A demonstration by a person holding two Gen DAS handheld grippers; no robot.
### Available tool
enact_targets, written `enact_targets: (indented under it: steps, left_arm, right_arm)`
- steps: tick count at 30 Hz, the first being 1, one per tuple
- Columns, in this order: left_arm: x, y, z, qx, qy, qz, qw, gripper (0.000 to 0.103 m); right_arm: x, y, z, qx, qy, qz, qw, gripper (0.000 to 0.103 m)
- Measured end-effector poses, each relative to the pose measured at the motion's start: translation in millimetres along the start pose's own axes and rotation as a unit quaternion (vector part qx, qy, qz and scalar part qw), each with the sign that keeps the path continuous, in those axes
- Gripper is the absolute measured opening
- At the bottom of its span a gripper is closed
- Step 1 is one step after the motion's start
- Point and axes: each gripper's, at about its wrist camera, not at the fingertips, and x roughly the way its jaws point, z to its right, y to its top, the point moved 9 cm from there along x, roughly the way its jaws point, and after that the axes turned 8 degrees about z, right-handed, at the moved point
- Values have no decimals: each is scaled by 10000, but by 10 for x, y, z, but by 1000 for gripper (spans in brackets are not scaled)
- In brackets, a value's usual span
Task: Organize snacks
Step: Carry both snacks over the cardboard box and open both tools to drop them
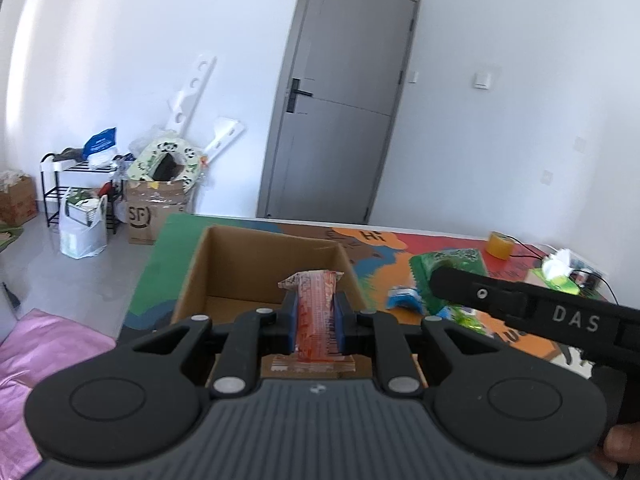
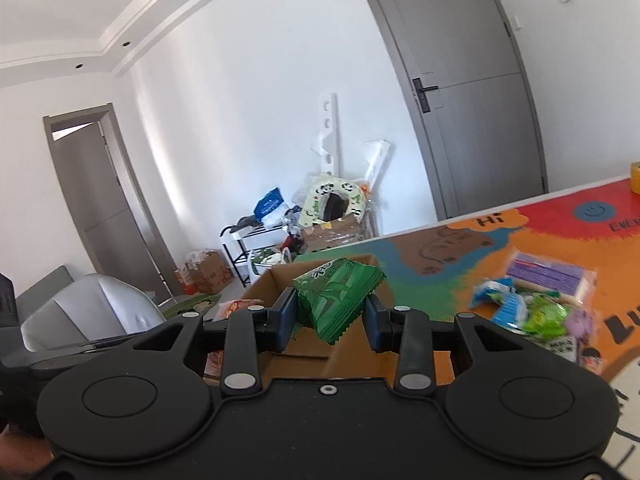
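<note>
White walls, a grey door [image 1: 340, 96] and a colourful mat [image 2: 520, 240] over the desk set the scene.

Orange snack packet [image 1: 316, 312]: upright, pinched between the closed jaws of the left gripper [image 1: 316, 320], held above the open cardboard box [image 1: 248, 256]. Another orange packet [image 1: 312, 364] lies on the box floor beneath it.

Green snack packet [image 2: 336, 300]: clamped at a tilt in the jaws of the right gripper [image 2: 332, 316], over the box's near right corner. In the left wrist view the same gripper reaches in from the right, just beside the box.

Loose snacks [image 2: 532, 308] in blue, green and purple wrappers sit piled on the mat to the right of the box. Tape roll [image 1: 502, 245] and tissue pack [image 1: 558, 268] lie farther back. Floor clutter by the far wall: shoe rack [image 1: 68, 188], taped carton [image 1: 156, 212], white bag [image 1: 82, 228].
</note>
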Motion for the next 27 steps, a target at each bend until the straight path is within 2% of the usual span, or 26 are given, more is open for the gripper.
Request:
enact_targets:
  steps: [11, 18, 20, 22, 25, 27]
  left_arm:
    - [191, -67, -334, -251, 228, -214, 9992, 17]
    - [95, -5, -445, -297, 402, -140, 9987, 23]
    - [59, 12, -465, -336, 433, -122, 9984, 29]
    - [12, 29, -484, -338, 497, -94, 9981, 43]
    - [-35, 63, -502, -364, 563, -33, 9977, 66]
    - [-69, 86, -517, -387, 586, 7, 9975, 75]
  right_arm:
    - [238, -102, -138, 33, 123, -209, 9997, 36]
    - [335, -111, -240, 50, 219, -275, 9994, 36]
    - [349, -107, -276, 71, 273, -277, 9992, 36]
    - [373, -103, -323, 77, 351, -293, 9989, 37]
    - [385, -103, -310, 191, 302, -376, 9987, 47]
    - [335, -103, -271, 272, 273, -345, 9987, 52]
